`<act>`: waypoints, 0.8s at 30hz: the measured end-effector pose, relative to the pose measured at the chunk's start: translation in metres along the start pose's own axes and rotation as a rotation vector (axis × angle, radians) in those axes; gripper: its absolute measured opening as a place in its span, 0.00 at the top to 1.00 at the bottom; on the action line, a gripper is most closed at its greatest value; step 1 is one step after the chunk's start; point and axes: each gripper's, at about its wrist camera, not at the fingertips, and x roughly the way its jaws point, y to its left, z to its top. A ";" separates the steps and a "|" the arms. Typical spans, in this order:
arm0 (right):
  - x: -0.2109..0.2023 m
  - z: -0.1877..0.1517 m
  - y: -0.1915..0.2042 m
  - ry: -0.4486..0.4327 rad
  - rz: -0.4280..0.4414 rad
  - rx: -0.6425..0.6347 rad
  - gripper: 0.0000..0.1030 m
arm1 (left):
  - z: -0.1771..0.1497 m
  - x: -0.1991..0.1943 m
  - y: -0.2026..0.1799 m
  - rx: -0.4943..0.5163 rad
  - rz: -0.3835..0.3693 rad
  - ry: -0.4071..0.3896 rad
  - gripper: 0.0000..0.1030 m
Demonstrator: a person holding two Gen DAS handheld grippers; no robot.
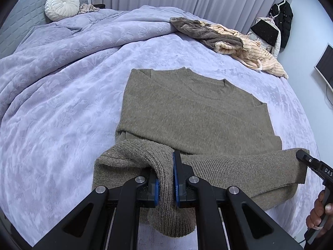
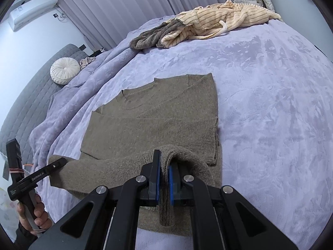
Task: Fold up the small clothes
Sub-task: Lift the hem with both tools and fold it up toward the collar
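An olive-brown knit sweater point(image 1: 193, 112) point(image 2: 158, 123) lies flat on the lilac bedspread, neckline away from me, sleeves tucked in. Its ribbed bottom hem is lifted off the bed and stretched between both grippers. My left gripper point(image 1: 166, 166) is shut on the hem's left corner, the knit bunched between the blue pads. The right gripper point(image 2: 164, 164) is shut on the hem's right corner in the same way. In the left wrist view the right gripper point(image 1: 302, 155) shows at the far right edge of the hem; in the right wrist view the left gripper point(image 2: 59, 162) shows at the left.
A pile of cream striped and grey-brown clothes point(image 1: 229, 39) point(image 2: 208, 25) lies at the bed's far side. A rumpled lilac duvet point(image 1: 52, 48) and a round white cushion point(image 1: 62, 5) lie to the left. Curtains hang behind; a hand point(image 1: 319, 210) holds the right tool.
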 end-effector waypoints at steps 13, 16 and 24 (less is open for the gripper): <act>0.019 0.032 -0.002 -0.007 -0.012 0.019 0.93 | 0.033 0.019 -0.006 0.006 0.012 -0.005 0.89; 0.023 0.039 -0.001 -0.007 -0.014 0.017 0.93 | 0.038 0.025 -0.006 0.005 0.017 -0.001 0.89; 0.040 0.053 0.000 0.005 -0.031 0.009 0.93 | 0.048 0.043 -0.009 0.016 0.046 0.015 0.89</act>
